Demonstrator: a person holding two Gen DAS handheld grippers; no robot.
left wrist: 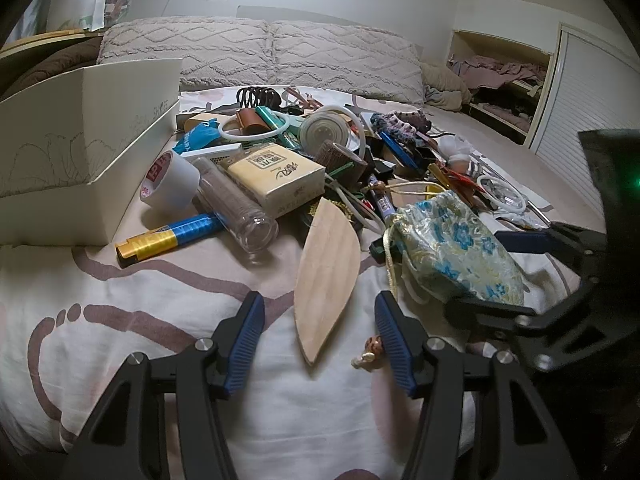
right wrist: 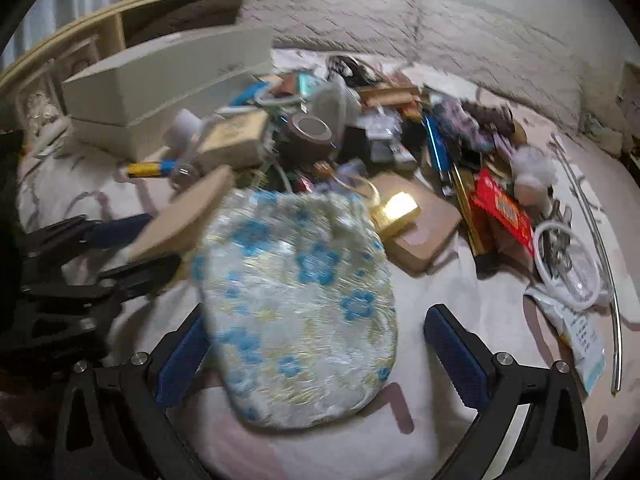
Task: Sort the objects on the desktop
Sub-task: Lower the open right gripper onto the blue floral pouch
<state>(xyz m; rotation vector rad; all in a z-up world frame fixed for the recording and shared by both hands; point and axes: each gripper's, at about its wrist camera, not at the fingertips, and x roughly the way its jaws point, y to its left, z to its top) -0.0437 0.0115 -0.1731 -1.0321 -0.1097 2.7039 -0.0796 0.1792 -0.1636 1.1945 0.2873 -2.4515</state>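
Left wrist view: the left gripper point(left wrist: 320, 344) stands partly apart with nothing pressed between its pads. The pointed end of the wooden leaf-shaped board point(left wrist: 326, 276) lies on the bedsheet point(left wrist: 120, 344) between the two fingers, touching neither. The brocade pouch point(left wrist: 452, 248) lies just right of the board, with the right gripper point(left wrist: 516, 272) around its right side. The clear tube point(left wrist: 236, 208), tape roll point(left wrist: 170, 180) and white box point(left wrist: 80, 168) lie left of the board.

Right wrist view: the picture is blurred. The right gripper point(right wrist: 316, 352) stands wide. The brocade pouch point(right wrist: 296, 308) lies between its fingers, against the left finger and clear of the right one. The wooden board point(right wrist: 188, 216) lies just left of the pouch, the left gripper point(right wrist: 116, 248) around its near end. The gold bar point(right wrist: 396, 212) lies beyond the pouch.
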